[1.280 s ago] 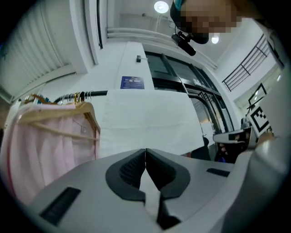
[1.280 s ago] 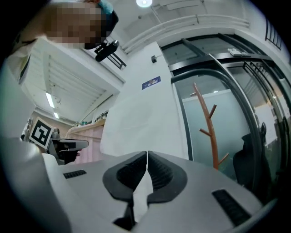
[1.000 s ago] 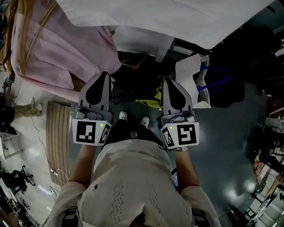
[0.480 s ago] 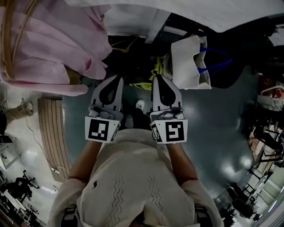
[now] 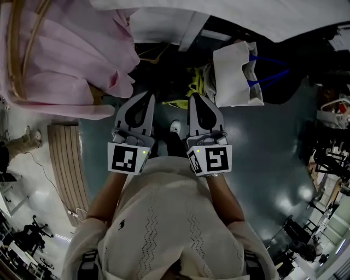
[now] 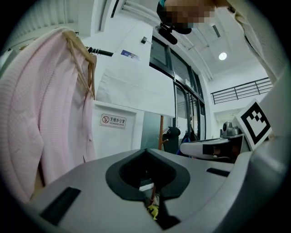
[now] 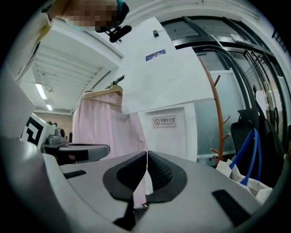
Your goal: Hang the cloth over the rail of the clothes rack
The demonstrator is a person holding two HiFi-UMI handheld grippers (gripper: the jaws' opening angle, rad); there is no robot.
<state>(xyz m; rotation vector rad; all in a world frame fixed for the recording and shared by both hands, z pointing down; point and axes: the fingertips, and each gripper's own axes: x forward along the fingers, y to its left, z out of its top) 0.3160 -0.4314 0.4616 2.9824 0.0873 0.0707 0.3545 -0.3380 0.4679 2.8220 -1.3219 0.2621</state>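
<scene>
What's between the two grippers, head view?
The person's white shoe on dark floor, between left gripper and right gripper; seen in head view.

A pale pink cloth (image 5: 60,60) is seen in soft vertical folds at the upper left of the head view, and at the left of the left gripper view it is shown hung from a wooden hanger (image 6: 84,61). A thin black rail (image 6: 101,52) is seen just right of the hanger's top, in the upper left of that view. A white cloth (image 6: 136,86) is hung flat beside the pink one and is spread along the top edge of the head view (image 5: 246,13); whether it is draped over the rail cannot be told.
</scene>
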